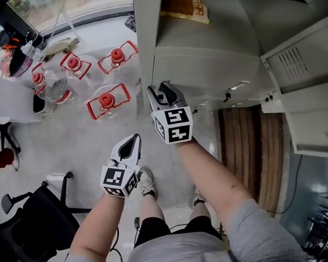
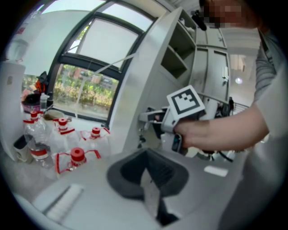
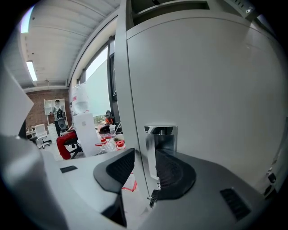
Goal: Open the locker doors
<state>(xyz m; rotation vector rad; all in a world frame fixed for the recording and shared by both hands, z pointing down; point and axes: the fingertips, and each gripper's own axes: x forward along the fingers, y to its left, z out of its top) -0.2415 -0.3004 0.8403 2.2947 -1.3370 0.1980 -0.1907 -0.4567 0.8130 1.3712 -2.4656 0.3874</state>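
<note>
The grey locker (image 1: 211, 43) stands ahead of me, with one door (image 1: 308, 69) at the right swung open. My right gripper (image 1: 159, 92) is at the left edge of a closed door (image 3: 202, 90). Its jaws straddle that edge beside the chrome recessed handle (image 3: 159, 134). The right gripper (image 3: 146, 168) is open, with a gap showing between the left pad and the door edge. My left gripper (image 1: 135, 138) hangs lower and to the left, away from the locker. It (image 2: 148, 173) is shut on nothing and looks toward the right gripper's marker cube (image 2: 184, 101).
Several large water jugs with red caps (image 1: 106, 101) stand on the floor left of the locker. A black office chair (image 1: 41, 214) is at the lower left. A yellow packet (image 1: 185, 6) lies on an open shelf above. Wooden slats (image 1: 250, 148) lie under the open door.
</note>
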